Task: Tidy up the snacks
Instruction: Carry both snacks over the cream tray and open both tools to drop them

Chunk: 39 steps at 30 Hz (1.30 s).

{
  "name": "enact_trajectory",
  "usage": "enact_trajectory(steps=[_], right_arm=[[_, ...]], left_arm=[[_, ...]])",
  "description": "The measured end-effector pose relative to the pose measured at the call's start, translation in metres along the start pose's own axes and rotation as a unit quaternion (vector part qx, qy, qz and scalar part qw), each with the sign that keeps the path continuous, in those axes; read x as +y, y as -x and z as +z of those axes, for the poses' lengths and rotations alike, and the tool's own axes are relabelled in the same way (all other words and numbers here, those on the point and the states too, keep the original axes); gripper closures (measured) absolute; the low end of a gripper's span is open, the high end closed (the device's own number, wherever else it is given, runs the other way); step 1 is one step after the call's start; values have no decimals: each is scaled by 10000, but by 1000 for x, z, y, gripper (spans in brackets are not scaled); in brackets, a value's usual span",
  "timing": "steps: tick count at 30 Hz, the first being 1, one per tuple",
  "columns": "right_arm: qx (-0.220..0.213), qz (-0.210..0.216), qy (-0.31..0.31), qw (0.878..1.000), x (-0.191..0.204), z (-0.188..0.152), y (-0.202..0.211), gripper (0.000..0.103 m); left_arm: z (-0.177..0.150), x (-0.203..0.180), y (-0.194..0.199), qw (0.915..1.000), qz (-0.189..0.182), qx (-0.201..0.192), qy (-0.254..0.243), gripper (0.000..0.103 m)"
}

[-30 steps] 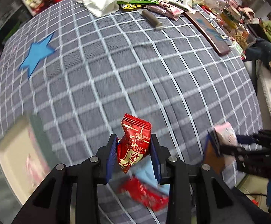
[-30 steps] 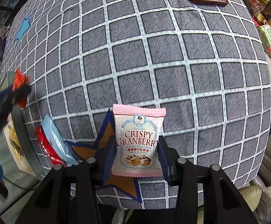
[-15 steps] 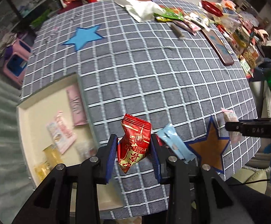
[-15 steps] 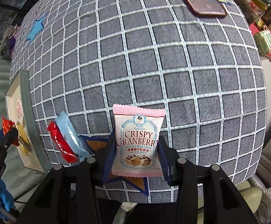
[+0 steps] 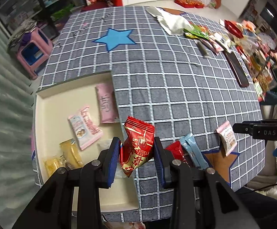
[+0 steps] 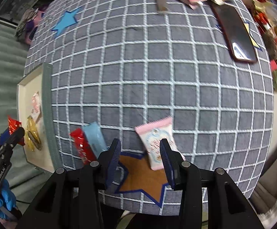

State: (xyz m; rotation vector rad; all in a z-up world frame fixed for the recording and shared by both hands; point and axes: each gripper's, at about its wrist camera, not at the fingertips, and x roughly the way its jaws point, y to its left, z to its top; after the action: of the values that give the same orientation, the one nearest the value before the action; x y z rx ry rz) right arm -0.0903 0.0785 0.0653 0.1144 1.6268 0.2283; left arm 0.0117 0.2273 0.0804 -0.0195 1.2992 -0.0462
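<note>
My left gripper [image 5: 136, 159] is shut on a red snack packet [image 5: 137, 148] and holds it above the right rim of the cream tray [image 5: 48, 118], which holds several snack packets. My right gripper [image 6: 140, 155] is open; the pink Crispy Cranberry packet [image 6: 157, 143] lies loose on the checked cloth just past its fingers, beside the brown star [image 6: 142, 173]. That packet also shows in the left wrist view [image 5: 226, 138]. A red packet [image 6: 81, 145] and a light blue packet [image 6: 94, 137] lie by the tray's edge.
A phone [image 6: 236, 34] lies at the far right of the table. A pile of snacks and a white cloth [image 5: 173, 22] sit at the far edge. A blue star [image 5: 115, 37] marks the cloth. A pink stool [image 5: 34, 51] stands left of the table.
My right gripper has opened and the pink cranberry packet has dropped onto the cloth by the brown star. My left gripper has carried the red packet over the tray's edge.
</note>
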Motion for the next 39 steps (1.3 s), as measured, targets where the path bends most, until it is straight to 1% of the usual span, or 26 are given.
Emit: enact_trajectory(steps=[1, 2, 3, 4, 5, 8, 11, 13, 16, 17, 19, 20, 21, 22, 23, 24, 25, 28, 31, 34, 39], right_arm=[[-30, -5, -22, 10000, -1, 1, 2, 57], [3, -33, -77, 10000, -2, 3, 2, 48], [74, -60, -195, 9998, -7, 5, -2, 23], [101, -86, -337, 9993, -15, 6, -4, 13], [89, -122, -535, 9985, -25, 5, -5, 11], [245, -129, -1011, 9945, -49, 3, -15, 11], [380, -220, -1223, 9915, -62, -1, -28, 11], [456, -317, -1101, 9924, -59, -2, -38, 11], [542, -659, -447, 9953, -40, -3, -53, 11], [594, -756, -250, 9951, -35, -4, -59, 13], [744, -904, 2, 9931, -28, -8, -71, 19], [881, -972, 49, 9913, -27, -10, -78, 26], [788, -1034, 107, 9915, -25, -11, -76, 29], [810, -1025, 133, 9913, -24, -10, -76, 31], [809, -1022, 169, 9913, -24, -9, -74, 43], [789, -1008, 200, 9916, -22, -7, -71, 59], [795, -988, 185, 9918, -22, -4, -69, 60], [752, -702, -5, 9947, -25, 8, -57, 60], [655, -409, -29, 9970, -23, 18, -41, 60], [551, -187, 142, 9982, -9, 33, -24, 60], [416, 164, 538, 9975, 36, 61, -1, 60]], left_arm=[[-1, 5, 1, 10000, 7, -13, 63, 65], [-1, 8, 2, 9999, 15, -31, 110, 65], [-2, 14, 4, 9998, 40, -75, 173, 65], [-3, 17, 5, 9997, 61, -97, 206, 65], [-4, 22, 6, 9996, 81, -105, 242, 65], [-11, 33, 4, 9994, 147, -15, 324, 65], [-17, 40, 1, 9991, 255, 131, 323, 65], [-20, 44, 1, 9988, 305, 217, 308, 65], [-24, 48, -1, 9984, 388, 334, 252, 65], [-25, 49, -2, 9981, 417, 377, 233, 65], [-26, 50, -3, 9978, 463, 420, 210, 65], [-26, 50, -4, 9977, 473, 428, 208, 65], [-25, 51, -4, 9977, 476, 430, 211, 65], [-25, 51, -5, 9977, 476, 431, 226, 65], [-25, 51, -5, 9976, 470, 440, 238, 65], [-25, 51, -7, 9976, 459, 449, 249, 65], [-25, 50, -8, 9976, 446, 458, 267, 65], [-24, 49, -11, 9976, 418, 471, 302, 65], [-23, 50, -11, 9976, 379, 425, 397, 65], [-24, 55, -12, 9973, 349, 399, 508, 65], [-28, 65, -15, 9967, 338, 397, 623, 64]])
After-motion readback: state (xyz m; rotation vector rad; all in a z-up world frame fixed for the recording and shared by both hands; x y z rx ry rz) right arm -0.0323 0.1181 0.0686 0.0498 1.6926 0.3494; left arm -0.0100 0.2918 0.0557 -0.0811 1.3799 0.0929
